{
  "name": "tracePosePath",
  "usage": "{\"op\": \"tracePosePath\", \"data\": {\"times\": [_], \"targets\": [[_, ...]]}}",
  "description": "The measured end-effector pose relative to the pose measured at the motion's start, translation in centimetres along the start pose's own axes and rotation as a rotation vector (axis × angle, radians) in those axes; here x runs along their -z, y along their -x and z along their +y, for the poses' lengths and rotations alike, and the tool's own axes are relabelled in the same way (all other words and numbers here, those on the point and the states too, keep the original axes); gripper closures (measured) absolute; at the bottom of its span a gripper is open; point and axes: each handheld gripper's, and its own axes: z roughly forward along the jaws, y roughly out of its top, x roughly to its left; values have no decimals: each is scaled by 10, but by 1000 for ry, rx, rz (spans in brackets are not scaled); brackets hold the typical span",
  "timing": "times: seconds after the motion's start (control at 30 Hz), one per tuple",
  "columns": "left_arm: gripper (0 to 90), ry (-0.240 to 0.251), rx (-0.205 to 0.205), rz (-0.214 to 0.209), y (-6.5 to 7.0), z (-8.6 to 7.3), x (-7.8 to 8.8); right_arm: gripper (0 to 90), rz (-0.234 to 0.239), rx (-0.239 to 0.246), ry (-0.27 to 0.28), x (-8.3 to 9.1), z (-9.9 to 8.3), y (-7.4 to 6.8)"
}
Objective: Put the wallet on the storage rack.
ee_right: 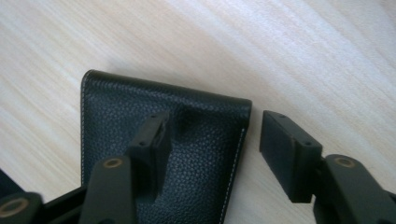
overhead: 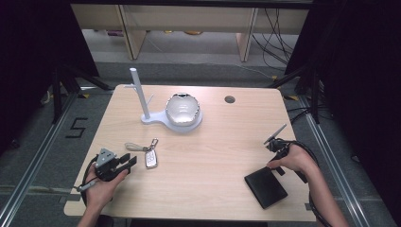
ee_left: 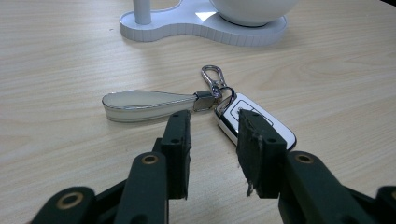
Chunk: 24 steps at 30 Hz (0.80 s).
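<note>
A black pebbled-leather wallet (ee_right: 163, 154) is lying flat near the right front corner of the pale wooden worktop (overhead: 208, 156); the right gripper (ee_right: 212, 144) is hovering over its edge, jaws apart. The left gripper (ee_left: 212, 149) is pointing, jaws apart and empty, at a white car key fob (ee_left: 254, 122) with a loop strap (ee_left: 147, 105)
</note>
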Motion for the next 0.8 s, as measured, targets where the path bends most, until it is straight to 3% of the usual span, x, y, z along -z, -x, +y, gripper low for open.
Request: {"op": "tracePosePath", "data": {"times": [0.07, 0.2, 0.37, 0.4, 0.43, 0.47, 0.53, 0.57, 0.8], "targets": [[638, -1, -3, -5, 0, 0, 0, 385, 8, 27, -12, -1, 1, 0], [638, 0, 0, -6, 0, 0, -1, 364, 34, -7, -13, -6, 3, -1], [638, -1, -4, -2, 0, 0, 0, 352, 37, -6, -52, -14, 7, 1], [638, -4, -3, -2, 0, 0, 0, 351, 38, 95, -4, -17, 9, 8], [638, -2, -3, -6, -1, 0, 0, 350, 47, 3, -58, -14, 9, 3], [638, -4, 0, -4, 0, 0, -1, 350, 49, -4, -56, -14, 10, 2], [637, -3, 0, -6, 1, 0, -1, 335, 44, 98, -25, -17, 13, 10], [637, -5, 0, -7, 1, 0, -1, 336, 47, 6, -63, -14, 13, 5], [636, -3, 1, -8, 0, -1, -1, 387, 39, 12, -115, -16, 20, 1]]}}
